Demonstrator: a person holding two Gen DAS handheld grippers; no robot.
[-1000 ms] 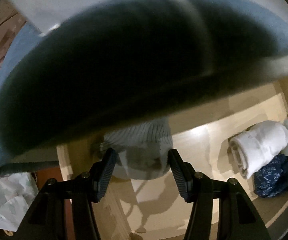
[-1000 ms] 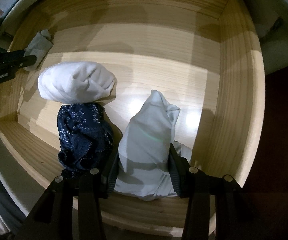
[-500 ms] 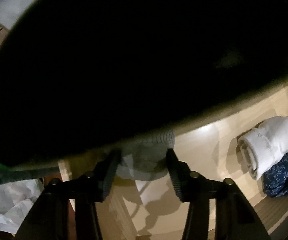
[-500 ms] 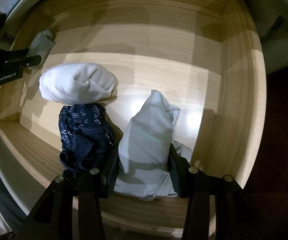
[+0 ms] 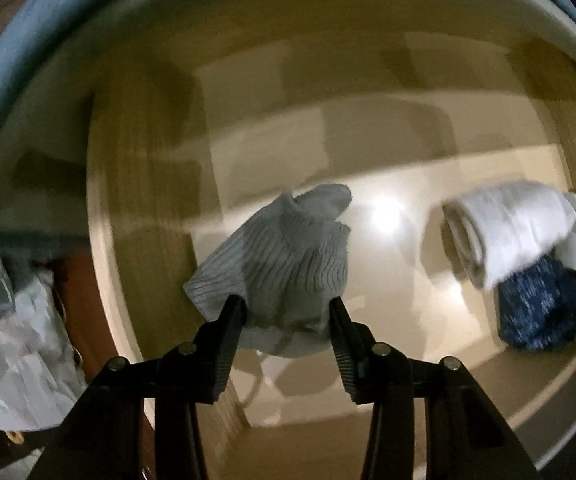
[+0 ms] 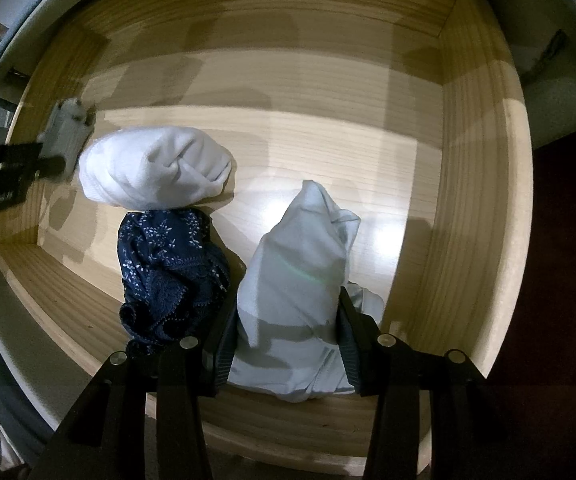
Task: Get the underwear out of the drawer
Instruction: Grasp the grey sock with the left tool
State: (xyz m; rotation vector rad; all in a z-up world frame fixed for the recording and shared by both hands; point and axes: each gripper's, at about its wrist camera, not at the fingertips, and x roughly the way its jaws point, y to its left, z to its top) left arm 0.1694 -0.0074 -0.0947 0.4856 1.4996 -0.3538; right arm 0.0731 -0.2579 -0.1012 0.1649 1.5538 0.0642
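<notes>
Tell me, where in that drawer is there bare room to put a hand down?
The drawer floor is bare behind the white roll and pale bundle, up to the back wall, and between the bundle and the right wall. The front left is crowded: roll, navy piece and bundle sit close together, with a ribbed grey piece farther left.

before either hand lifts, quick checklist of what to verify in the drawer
1. Right gripper clamped on the pale blue bundle: ok, pads press both sides.
2. Left gripper on the grey ribbed piece: cannot tell, jaws closing around it, firm grip not confirmed.
3. Navy patterned piece clear of the right gripper: not ok, it lies against the left finger.
4. White roll apart from both grips: ok.
5. Drawer open, with room above to lift: ok.
</notes>
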